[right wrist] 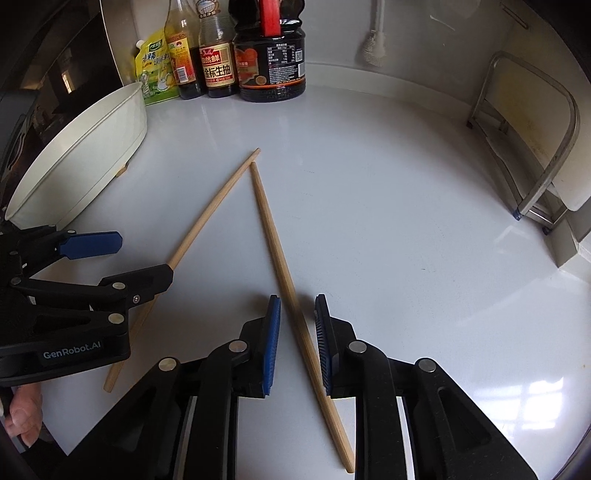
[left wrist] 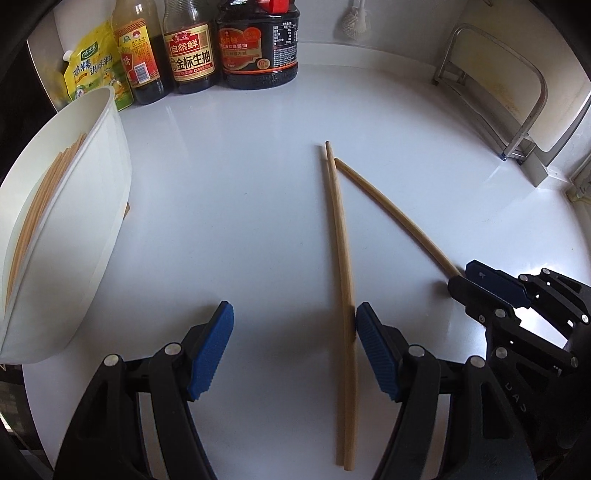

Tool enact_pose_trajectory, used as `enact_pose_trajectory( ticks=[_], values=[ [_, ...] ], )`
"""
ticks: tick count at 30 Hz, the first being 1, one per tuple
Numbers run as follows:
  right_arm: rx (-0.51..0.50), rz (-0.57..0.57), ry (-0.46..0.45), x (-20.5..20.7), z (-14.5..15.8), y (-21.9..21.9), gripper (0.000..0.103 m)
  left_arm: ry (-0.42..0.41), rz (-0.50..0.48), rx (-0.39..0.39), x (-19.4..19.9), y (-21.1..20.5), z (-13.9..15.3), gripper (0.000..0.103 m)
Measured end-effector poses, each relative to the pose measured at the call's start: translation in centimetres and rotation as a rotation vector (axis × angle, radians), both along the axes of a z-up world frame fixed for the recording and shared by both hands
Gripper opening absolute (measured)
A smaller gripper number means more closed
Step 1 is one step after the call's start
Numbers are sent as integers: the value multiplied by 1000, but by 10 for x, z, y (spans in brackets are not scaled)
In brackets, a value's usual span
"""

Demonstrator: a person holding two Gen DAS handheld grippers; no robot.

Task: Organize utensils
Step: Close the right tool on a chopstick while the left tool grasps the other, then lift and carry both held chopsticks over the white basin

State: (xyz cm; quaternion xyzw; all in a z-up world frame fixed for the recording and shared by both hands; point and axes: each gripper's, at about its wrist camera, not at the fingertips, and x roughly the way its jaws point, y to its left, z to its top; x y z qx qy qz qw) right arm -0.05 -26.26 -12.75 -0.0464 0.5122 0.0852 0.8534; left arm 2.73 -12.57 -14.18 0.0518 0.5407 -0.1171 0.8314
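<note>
You have three pale wooden chopsticks [left wrist: 341, 236] lying flat on the white desk [left wrist: 229, 192]: two side by side, one [right wrist: 280, 254] angled away, tips nearly meeting.

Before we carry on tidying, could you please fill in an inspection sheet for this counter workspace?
Surface: white counter, glossy, no spills seen.
Job's things: chopstick pair and single chopstick lie loose; white tub at the left holds more chopsticks.
Clutter: sauce bottles and yellow pouch along the back.
Grippers: left gripper open, pair beside one pad; right gripper open, straddling the single chopstick without gripping it.
Cables: nothing seen.
Surroundings: metal rack at the right, brush on the wall.
</note>
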Motion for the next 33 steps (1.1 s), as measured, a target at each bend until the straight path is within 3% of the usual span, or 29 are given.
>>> enact_pose_trajectory(
  ticks=[3,4,6,8,9,20,33],
  values=[
    [5,8,2,0,0,-1,17,-9,-10,15,0,-4,0,63],
    [3,10,0,0,0,-1,10,-14,-16,15,-1,-6,1,57],
    [3,13,0,0,0,0,10,-18,-28,12,-1,-9,3,44],
    [6,13,0,-1,0,0,9,-21,-45,9,-1,-12,5,15],
    [9,15,0,-1,0,0,9,-16,-54,7,-1,-14,5,8],
    [119,-82,24,-1,10,-1,6,13,-75,-35,-3,1,24,7],
    [209,-153,-56,2,82,42,6,-69,-101,-83,9,54,94,7]
  ],
)
